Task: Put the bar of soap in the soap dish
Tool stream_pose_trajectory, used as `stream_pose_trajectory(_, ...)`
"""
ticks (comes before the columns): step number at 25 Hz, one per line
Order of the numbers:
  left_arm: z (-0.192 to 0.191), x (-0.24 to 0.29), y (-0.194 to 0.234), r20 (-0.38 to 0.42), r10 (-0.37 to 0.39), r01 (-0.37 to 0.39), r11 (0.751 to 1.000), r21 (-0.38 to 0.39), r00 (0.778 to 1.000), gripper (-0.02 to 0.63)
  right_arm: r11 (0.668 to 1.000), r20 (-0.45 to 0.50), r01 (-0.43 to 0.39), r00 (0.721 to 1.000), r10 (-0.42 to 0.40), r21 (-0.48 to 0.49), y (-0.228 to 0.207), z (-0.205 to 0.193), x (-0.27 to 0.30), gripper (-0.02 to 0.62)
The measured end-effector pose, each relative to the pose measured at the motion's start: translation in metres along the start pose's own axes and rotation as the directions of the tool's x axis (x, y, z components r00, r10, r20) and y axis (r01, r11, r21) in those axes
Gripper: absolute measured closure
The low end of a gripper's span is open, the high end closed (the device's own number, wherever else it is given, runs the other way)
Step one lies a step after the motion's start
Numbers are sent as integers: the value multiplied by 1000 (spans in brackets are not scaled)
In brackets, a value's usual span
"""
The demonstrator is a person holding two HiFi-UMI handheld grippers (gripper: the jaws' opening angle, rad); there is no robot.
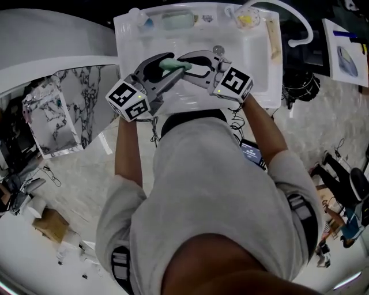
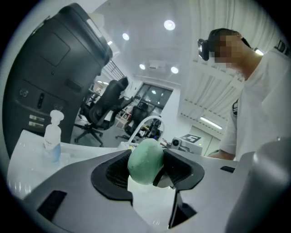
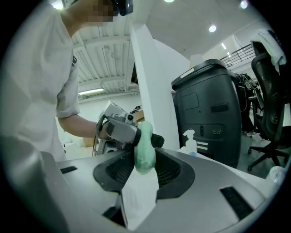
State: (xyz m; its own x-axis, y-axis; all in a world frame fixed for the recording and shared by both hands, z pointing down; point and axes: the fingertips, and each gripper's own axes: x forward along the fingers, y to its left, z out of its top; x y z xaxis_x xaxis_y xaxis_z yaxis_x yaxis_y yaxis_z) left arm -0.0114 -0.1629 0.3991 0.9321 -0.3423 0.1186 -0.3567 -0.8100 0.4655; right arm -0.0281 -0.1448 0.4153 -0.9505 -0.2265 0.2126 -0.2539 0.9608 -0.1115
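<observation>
A pale green bar of soap hangs over the white sink, bridging my two grippers. My left gripper comes in from the left, and its pads press the bar's rounded end. From the right, my right gripper meets it. The bar stands edge-on between the right gripper's pads, which are closed against its thin sides. In the right gripper view, the left gripper's fingers clasp the bar's upper end. A pale green soap dish sits on the sink's back ledge.
A spray bottle stands at the ledge's back left, and a yellow item lies near the white curved faucet. The drain is just behind the grippers. A marble-patterned box stands to the left.
</observation>
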Motion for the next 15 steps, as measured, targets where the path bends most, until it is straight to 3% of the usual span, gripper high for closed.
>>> stream_pose_trajectory(8, -2, 5, 31, 120, 130, -103, 973, -207, 984, 347, 993, -13, 118, 993, -118, 15, -19, -10, 9, 460)
stream_pose_trajectory(15, -4, 10, 52, 149, 194, -145, 947, -288, 970, 328, 981, -16, 195, 981, -195, 8, -36, -16, 12, 462)
